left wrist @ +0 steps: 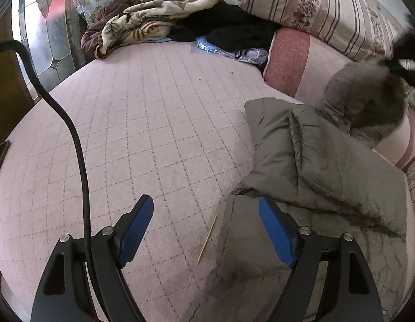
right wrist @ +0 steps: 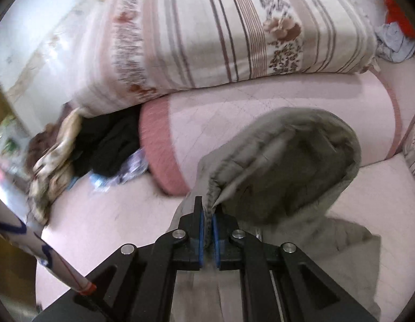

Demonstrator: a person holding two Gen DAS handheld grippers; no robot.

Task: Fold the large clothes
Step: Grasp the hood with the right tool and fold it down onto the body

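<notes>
The jacket (left wrist: 328,166) lies on the bed (left wrist: 154,123), toward its right side, its hood (left wrist: 365,102) at the far end. Just behind the hood a bolster (left wrist: 290,61) lies on the bed, and a big pillow (left wrist: 314,8) rests on the bolster. Left of the bolster a heap of clothes (left wrist: 229,26) and a blanket (left wrist: 143,24) sit at the bed's far edge. A thin stick (left wrist: 207,238) lies on the bed just left of the jacket's near end.
</notes>
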